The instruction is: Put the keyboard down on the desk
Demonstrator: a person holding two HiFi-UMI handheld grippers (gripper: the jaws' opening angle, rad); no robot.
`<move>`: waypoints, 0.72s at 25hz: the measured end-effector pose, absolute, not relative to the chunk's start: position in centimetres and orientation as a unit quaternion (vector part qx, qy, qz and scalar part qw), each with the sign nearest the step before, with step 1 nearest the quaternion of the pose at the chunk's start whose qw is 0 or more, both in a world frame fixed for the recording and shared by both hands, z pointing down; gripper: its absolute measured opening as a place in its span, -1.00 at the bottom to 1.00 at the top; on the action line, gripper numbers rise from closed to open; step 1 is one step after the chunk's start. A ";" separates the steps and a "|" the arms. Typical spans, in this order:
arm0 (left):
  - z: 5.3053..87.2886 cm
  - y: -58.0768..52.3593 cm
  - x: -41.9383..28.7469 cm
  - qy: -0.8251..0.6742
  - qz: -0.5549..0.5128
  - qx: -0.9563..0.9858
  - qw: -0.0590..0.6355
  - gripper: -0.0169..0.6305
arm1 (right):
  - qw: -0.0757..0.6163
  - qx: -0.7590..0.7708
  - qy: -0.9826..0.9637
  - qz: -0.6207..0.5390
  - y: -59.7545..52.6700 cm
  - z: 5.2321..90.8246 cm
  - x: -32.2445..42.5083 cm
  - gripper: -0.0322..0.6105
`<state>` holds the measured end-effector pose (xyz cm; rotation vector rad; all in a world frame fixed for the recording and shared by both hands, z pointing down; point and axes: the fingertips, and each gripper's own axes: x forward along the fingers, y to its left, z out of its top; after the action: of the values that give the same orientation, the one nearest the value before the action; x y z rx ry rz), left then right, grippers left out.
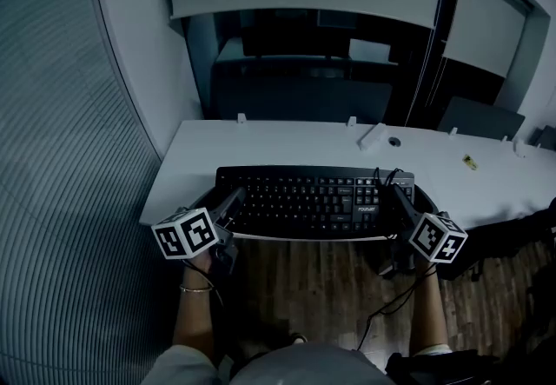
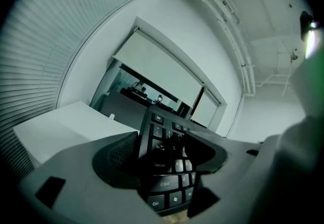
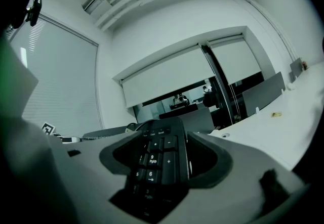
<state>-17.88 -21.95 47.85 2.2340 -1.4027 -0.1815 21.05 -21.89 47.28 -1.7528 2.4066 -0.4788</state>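
Note:
A black keyboard (image 1: 313, 201) lies level over the front part of the white desk (image 1: 287, 144), its near edge along the desk's front edge. Whether it rests on the desk I cannot tell. My left gripper (image 1: 228, 202) is shut on the keyboard's left end, and my right gripper (image 1: 398, 197) is shut on its right end. In the left gripper view the keyboard (image 2: 169, 165) runs away between the jaws of the left gripper (image 2: 163, 160). In the right gripper view the number-pad end of the keyboard (image 3: 157, 160) sits clamped in the right gripper (image 3: 161, 161).
Behind the keyboard lie a small white block (image 1: 372, 137), a round grommet (image 1: 394, 142) and a small yellow item (image 1: 469, 162). The keyboard's cable (image 1: 387, 305) hangs to the wooden floor. A ribbed curved wall (image 1: 61, 157) stands at the left.

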 end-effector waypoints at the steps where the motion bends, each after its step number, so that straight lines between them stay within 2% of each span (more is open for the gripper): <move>1: 47.8 -21.9 -17.9 -0.516 -0.067 0.818 0.245 -0.08 | 0.063 -0.579 0.797 -0.159 -22.0 47.3 21.1 -0.11; 18: 47.1 -21.4 -17.7 -0.528 -0.063 0.812 0.241 -0.08 | 0.075 -0.570 0.801 -0.166 -22.6 47.6 21.1 -0.11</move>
<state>-17.66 -21.42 47.13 2.2198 -1.4444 -0.1723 21.15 -22.63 47.60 -1.7085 2.4040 -0.4980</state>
